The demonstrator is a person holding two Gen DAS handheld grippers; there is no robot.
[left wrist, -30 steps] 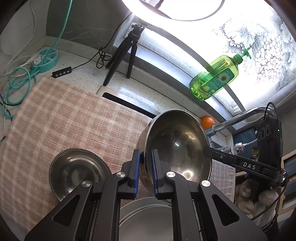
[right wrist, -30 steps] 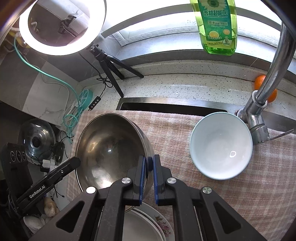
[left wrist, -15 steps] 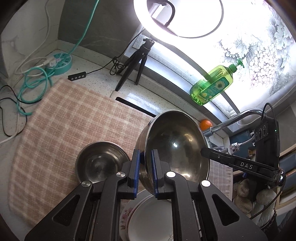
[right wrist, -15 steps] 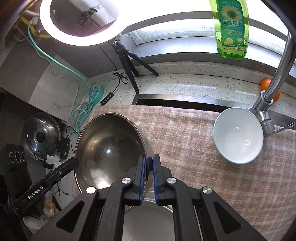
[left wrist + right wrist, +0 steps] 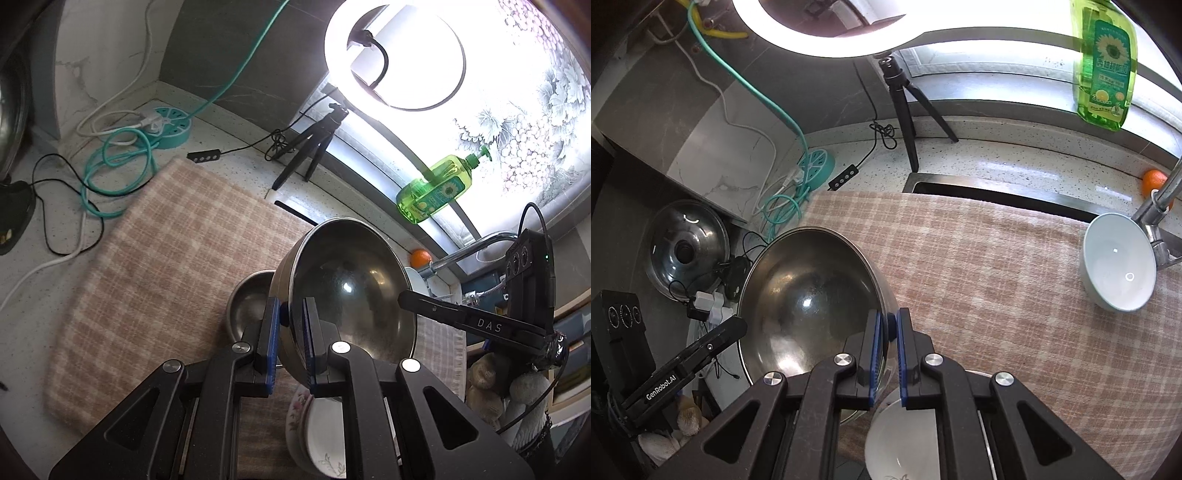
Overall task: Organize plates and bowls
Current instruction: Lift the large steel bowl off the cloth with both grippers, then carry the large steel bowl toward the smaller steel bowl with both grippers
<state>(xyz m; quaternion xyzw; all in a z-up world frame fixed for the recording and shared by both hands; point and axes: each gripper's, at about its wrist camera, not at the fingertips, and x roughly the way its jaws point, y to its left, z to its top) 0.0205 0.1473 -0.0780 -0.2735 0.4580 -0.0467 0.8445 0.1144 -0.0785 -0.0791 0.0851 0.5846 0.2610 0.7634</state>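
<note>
A large steel bowl (image 5: 347, 291) is gripped by both tools at once. The left tool (image 5: 291, 343) is nearly closed, its blue-padded fingers (image 5: 271, 339) pinched on one side of the thin rim. The right tool (image 5: 888, 354) is likewise clamped on the opposite side of the rim. The bowl is held tilted above the checked cloth (image 5: 979, 266), clear of it; its round, polished inside is seen reflecting spots of light.

Under the bowl, at the near edge of the cloth, a stack of white plates (image 5: 321, 432) with a flower pattern on the rim is seen. A smaller steel bowl (image 5: 251, 302) is set on the cloth just beside the large one. A smooth pale blue bowl (image 5: 1119, 262) is found farther along the cloth, near the tap (image 5: 1160, 199). The cloth is woven in pink and cream squares and is spread on a speckled stone desk (image 5: 1015, 162).
</note>
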